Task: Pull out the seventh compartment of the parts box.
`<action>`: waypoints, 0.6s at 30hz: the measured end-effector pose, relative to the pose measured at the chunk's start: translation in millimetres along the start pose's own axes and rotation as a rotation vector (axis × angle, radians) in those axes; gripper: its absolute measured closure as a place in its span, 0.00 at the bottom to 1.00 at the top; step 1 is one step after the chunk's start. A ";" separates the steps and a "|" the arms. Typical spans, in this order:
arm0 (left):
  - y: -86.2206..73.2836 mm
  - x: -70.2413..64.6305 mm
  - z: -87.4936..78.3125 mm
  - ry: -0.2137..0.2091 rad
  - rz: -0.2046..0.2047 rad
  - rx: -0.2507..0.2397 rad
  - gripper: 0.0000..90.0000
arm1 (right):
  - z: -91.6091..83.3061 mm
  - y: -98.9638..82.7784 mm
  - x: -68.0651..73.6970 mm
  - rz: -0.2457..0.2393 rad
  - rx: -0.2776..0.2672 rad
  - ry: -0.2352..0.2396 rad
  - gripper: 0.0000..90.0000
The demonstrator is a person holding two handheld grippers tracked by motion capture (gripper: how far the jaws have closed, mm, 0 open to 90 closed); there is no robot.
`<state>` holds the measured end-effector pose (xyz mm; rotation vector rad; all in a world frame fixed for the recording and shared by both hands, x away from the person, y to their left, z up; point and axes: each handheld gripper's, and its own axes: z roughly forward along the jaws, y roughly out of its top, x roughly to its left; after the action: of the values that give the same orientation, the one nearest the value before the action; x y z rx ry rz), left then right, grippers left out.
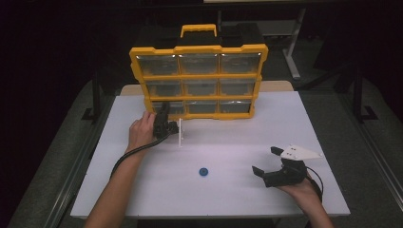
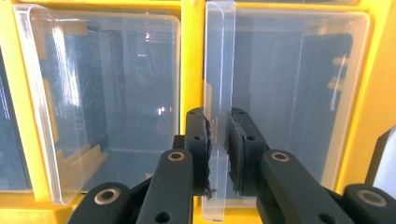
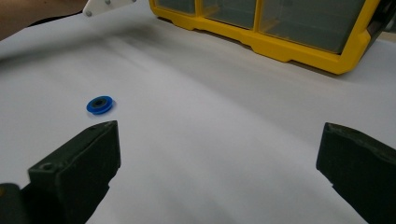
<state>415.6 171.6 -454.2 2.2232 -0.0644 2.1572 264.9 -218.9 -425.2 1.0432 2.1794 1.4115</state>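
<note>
A yellow organizer (image 1: 199,49) with clear drawers stands upright at the back of the white table (image 1: 228,137). My left gripper (image 1: 166,119) is at its bottom-left drawer. In the left gripper view the left gripper (image 2: 218,127) is shut on the clear drawer lip (image 2: 218,60), with the yellow frame (image 2: 191,70) right behind it. A small blue disc (image 1: 204,171) lies flat on the table near the front. My right gripper (image 1: 266,160) rests open to the right of the blue disc (image 3: 99,104), and nothing sits between the jaws of the right gripper (image 3: 219,149).
A thin pale strip (image 1: 179,135) stands on the table just right of my left gripper; I cannot tell what it is. The organizer's black-and-yellow carry handle (image 1: 198,29) sticks up behind it. The organizer's lower corner (image 3: 289,49) lies ahead of my right gripper.
</note>
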 end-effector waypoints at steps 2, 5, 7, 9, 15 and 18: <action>0.2 0.1 -1.0 -0.001 0.003 0.002 0.88 | 0.0 -0.1 0.2 0.000 0.000 0.000 0.00; 0.5 0.4 -2.2 -0.004 0.003 0.003 0.88 | 0.0 0.0 0.2 -0.001 0.000 0.000 0.00; 0.7 0.5 -2.9 -0.005 0.002 0.004 0.88 | 0.1 0.1 0.2 -0.002 -0.001 0.000 0.00; 0.4 0.2 -3.6 -0.002 -0.002 -0.002 0.88 | 0.2 0.1 0.4 -0.003 -0.001 0.000 0.00; 0.0 1.0 -7.6 -0.007 0.004 0.004 0.88 | 0.1 0.1 0.5 -0.008 -0.002 0.001 0.00; 0.0 1.3 -9.5 -0.009 0.005 0.003 0.88 | -0.2 0.3 0.8 -0.010 -0.002 -0.001 0.00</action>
<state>406.1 172.1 -452.7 2.2366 -0.0663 2.1516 264.4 -218.3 -424.8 1.0299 2.1794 1.4083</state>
